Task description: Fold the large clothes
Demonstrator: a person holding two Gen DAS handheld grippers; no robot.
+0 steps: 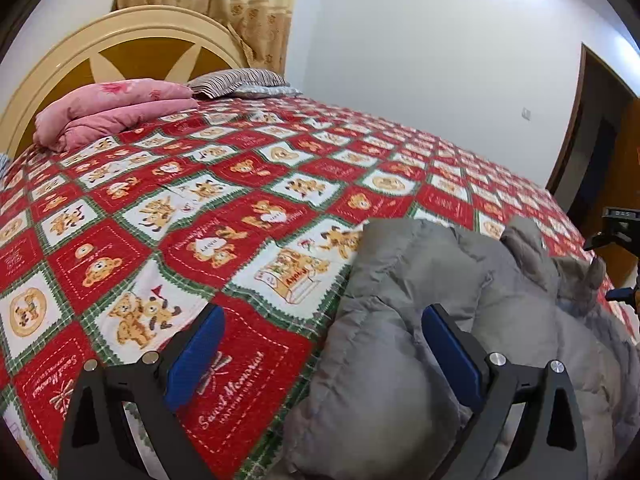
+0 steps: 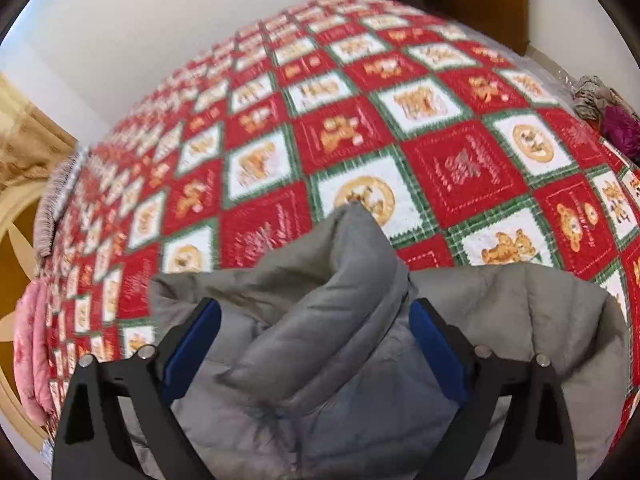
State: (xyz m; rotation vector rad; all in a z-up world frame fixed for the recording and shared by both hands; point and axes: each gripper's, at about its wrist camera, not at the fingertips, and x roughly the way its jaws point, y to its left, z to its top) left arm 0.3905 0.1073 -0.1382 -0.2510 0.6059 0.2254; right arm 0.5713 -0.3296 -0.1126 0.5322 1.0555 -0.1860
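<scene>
A grey puffy jacket (image 1: 460, 320) lies bunched on the near right part of a bed covered with a red, white and green bear quilt (image 1: 240, 200). My left gripper (image 1: 323, 310) hovers open over the jacket's left edge. Its left blue pad (image 1: 196, 356) is above the quilt and its right pad is above the grey fabric. In the right wrist view the jacket (image 2: 340, 280) fills the lower half, with a padded fold rising between the fingers. My right gripper (image 2: 315, 304) is wide open above that fold, and neither blue pad (image 2: 192, 348) presses on it.
A folded pink duvet (image 1: 112, 112) and a striped pillow (image 1: 240, 82) lie by the cream headboard (image 1: 80, 36). A brown door (image 1: 592, 128) stands beyond the bed's far corner. A small pile of clothes (image 2: 608, 116) sits at the bed's right edge. Open quilt stretches beyond the jacket.
</scene>
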